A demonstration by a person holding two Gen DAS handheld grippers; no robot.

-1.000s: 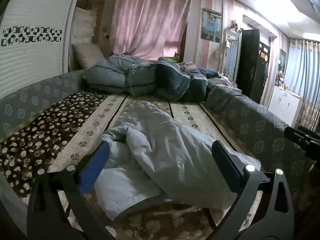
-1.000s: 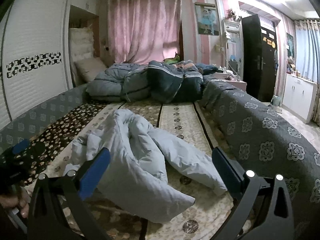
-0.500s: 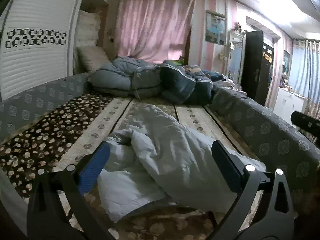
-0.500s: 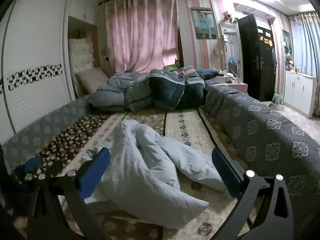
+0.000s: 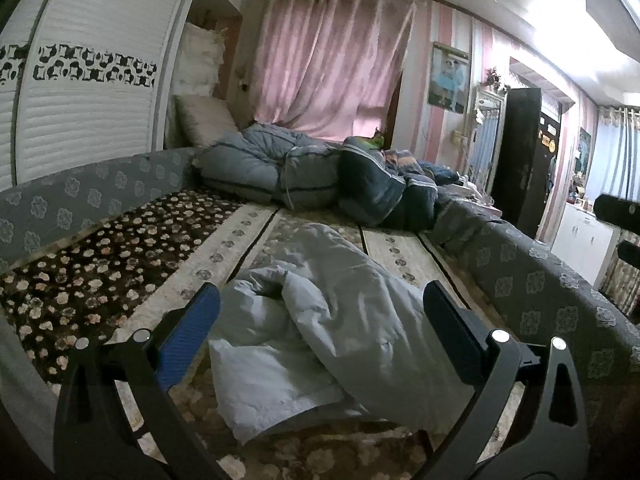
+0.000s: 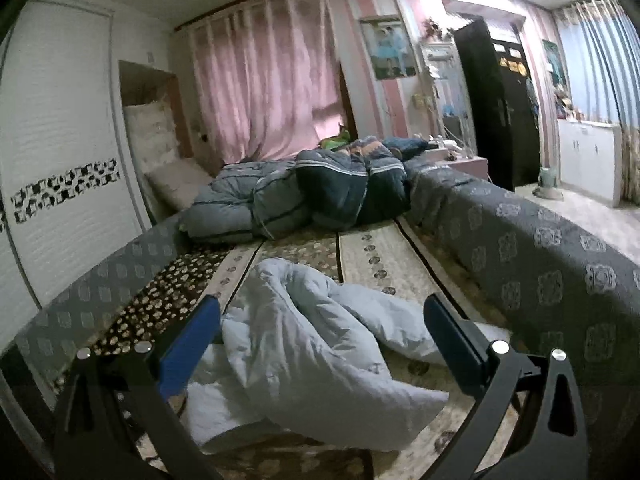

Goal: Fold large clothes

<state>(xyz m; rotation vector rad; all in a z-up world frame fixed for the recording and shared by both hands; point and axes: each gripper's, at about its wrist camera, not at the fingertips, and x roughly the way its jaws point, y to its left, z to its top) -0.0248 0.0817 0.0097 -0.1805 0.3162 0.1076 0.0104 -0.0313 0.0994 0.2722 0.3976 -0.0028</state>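
A pale blue padded jacket (image 5: pixel 332 320) lies crumpled on the patterned bed, near its front edge; it also shows in the right wrist view (image 6: pixel 304 344). My left gripper (image 5: pixel 320 320) is open and empty, held above and in front of the jacket. My right gripper (image 6: pixel 320 324) is open and empty, also short of the jacket. Part of the right gripper shows at the right edge of the left wrist view (image 5: pixel 620 216).
Folded grey and dark blue quilts (image 5: pixel 320 184) are piled at the far end of the bed. A grey patterned cover (image 6: pixel 540 256) drapes the bed's right side. A white wardrobe (image 5: pixel 80 92) stands at the left. A white cabinet (image 6: pixel 588 156) stands on the right.
Both grippers have risen and tilted a little, so the views sit higher over the bed. The right view has turned toward the right. The jacket has not moved.
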